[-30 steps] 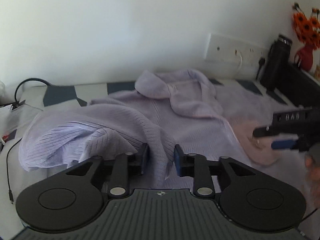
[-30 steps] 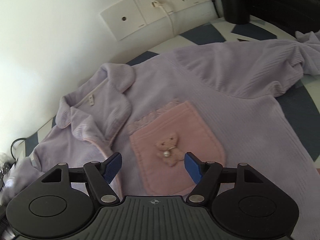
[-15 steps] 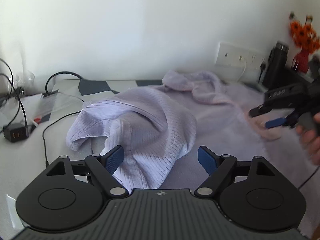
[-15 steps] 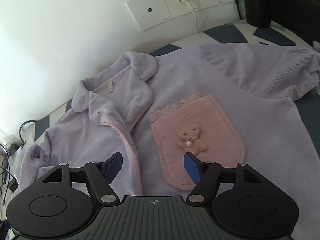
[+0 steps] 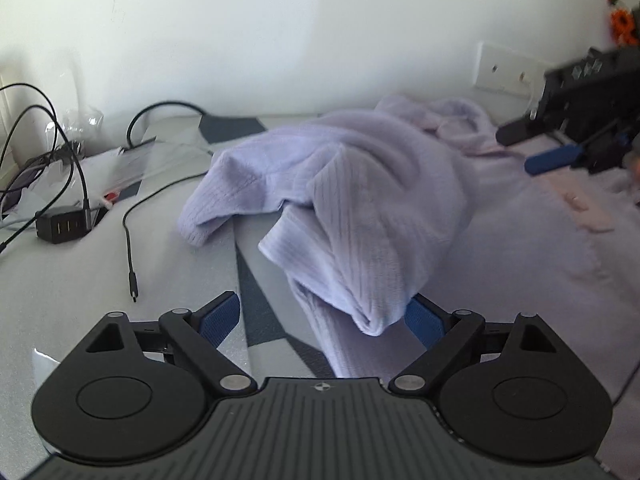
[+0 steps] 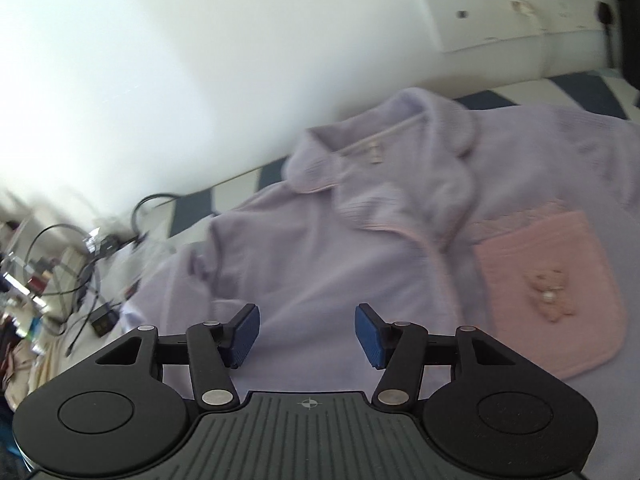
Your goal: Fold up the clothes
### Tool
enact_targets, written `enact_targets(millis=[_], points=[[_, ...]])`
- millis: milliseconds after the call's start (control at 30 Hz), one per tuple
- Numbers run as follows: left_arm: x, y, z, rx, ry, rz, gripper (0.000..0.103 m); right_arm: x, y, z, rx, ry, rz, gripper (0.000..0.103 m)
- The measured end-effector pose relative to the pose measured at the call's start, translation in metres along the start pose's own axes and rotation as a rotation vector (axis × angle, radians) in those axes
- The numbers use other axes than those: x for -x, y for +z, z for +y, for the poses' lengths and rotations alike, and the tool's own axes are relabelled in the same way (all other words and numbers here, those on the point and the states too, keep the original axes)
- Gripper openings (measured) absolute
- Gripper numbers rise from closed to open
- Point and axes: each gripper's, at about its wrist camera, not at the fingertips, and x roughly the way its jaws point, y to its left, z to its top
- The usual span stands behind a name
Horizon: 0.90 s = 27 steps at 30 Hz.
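A lilac ribbed pyjama top [image 6: 360,240] lies front up on the table, collar [image 6: 384,148] toward the wall, with a pink chest pocket [image 6: 548,288] bearing a small bear. Its sleeve [image 5: 360,208] lies bunched in a heap in the left wrist view. My left gripper [image 5: 320,316] is open and empty, with the heap's near tip hanging between the fingers. My right gripper [image 6: 306,334] is open and empty above the top's left front; it also shows in the left wrist view [image 5: 560,148] at the far right.
The table has a grey and navy patterned cover [image 5: 260,320]. A black charger [image 5: 64,224], loose cables [image 5: 130,256] and papers lie at the left. White wall sockets [image 6: 512,16] are behind the top. Orange flowers [image 5: 622,24] stand at the far right.
My left gripper opened, let go of the sleeve and drew back left; the sleeve now lies in a heap. My right gripper stayed open and shifted left across the top.
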Motion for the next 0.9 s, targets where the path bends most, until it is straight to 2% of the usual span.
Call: enact_targets(millis=[100, 333, 400, 433, 467, 567, 733, 767, 867, 900], points=[[-0.009, -0.003, 0.002, -0.004, 0.043, 0.037, 0.091, -0.011, -0.002, 0.024, 0.041, 0.039, 0.027, 0.051], [-0.017, -0.001, 0.015, 0.104, 0.033, 0.111, 0.091, -0.032, -0.011, 0.068, 0.124, 0.092, 0.082, 0.051], [-0.019, -0.001, 0.018, 0.13, 0.029, 0.124, 0.092, -0.037, -0.014, 0.074, 0.147, 0.084, 0.107, 0.04], [-0.019, 0.0, 0.018, 0.135, 0.03, 0.129, 0.092, -0.039, -0.016, 0.074, 0.155, 0.076, 0.124, 0.017], [-0.02, 0.001, 0.018, 0.14, 0.03, 0.134, 0.093, -0.04, -0.018, 0.074, 0.161, 0.067, 0.141, 0.009], [-0.021, 0.003, 0.019, 0.156, 0.03, 0.148, 0.094, -0.032, -0.02, 0.062, 0.12, 0.076, 0.136, 0.008], [-0.021, 0.009, 0.025, 0.213, -0.027, 0.159, 0.096, -0.012, -0.021, 0.034, 0.016, 0.072, 0.095, 0.007], [-0.022, 0.01, 0.023, 0.206, -0.018, 0.165, 0.096, -0.008, -0.023, 0.027, -0.001, 0.063, 0.085, 0.007], [-0.029, 0.01, 0.023, 0.196, 0.089, 0.186, 0.096, 0.003, -0.028, 0.005, -0.027, -0.012, 0.045, 0.007], [-0.03, 0.01, 0.027, 0.222, 0.083, 0.184, 0.096, 0.003, -0.029, -0.005, -0.051, -0.028, 0.056, 0.007]])
